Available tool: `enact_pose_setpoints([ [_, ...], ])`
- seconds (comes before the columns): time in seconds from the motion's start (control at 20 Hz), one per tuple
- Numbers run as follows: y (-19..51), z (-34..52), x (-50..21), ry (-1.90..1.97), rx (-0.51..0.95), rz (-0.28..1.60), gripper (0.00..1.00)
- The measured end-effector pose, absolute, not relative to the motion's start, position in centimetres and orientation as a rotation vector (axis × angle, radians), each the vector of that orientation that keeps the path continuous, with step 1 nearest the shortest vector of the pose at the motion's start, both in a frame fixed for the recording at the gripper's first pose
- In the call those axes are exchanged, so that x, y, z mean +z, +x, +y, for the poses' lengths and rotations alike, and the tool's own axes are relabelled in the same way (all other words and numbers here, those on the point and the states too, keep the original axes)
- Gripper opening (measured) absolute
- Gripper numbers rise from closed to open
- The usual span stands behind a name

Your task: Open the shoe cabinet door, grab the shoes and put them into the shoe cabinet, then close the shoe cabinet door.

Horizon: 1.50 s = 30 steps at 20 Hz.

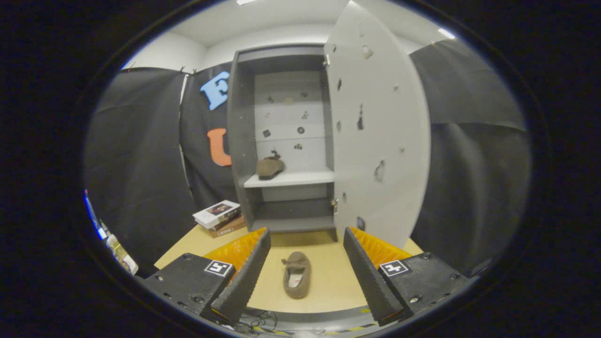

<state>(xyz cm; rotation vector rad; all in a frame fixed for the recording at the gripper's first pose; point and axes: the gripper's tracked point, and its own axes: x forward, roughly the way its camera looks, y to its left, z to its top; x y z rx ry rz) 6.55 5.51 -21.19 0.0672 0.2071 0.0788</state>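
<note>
Jaws [306, 237] wide apart, empty; soft fuzzy slipper [296, 280] between them on tabletop [328, 281].

Black gripper [305, 239] housings, square markers

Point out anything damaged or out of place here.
The open cabinet door is pitted with chips and holes. One shoe sits tilted on the shelf; its mate lies on the table between the open tool's fingers.
</note>
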Motion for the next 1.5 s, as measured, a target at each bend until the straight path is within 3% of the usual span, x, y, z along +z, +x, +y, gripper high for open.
enact_pose_setpoints([
  [0.25,11.7,11.4,-32.5,0.080,0.158,0.418,0.99],
  [0.6,19.5,13.4,-45.5,0.166,0.111,0.681,0.99],
  [1.3,30.2,13.3,-51.2,0.141,0.021,0.788,0.97],
  [1.5,30.2,11.5,-51.8,0.082,-0.043,0.804,0.68],
])
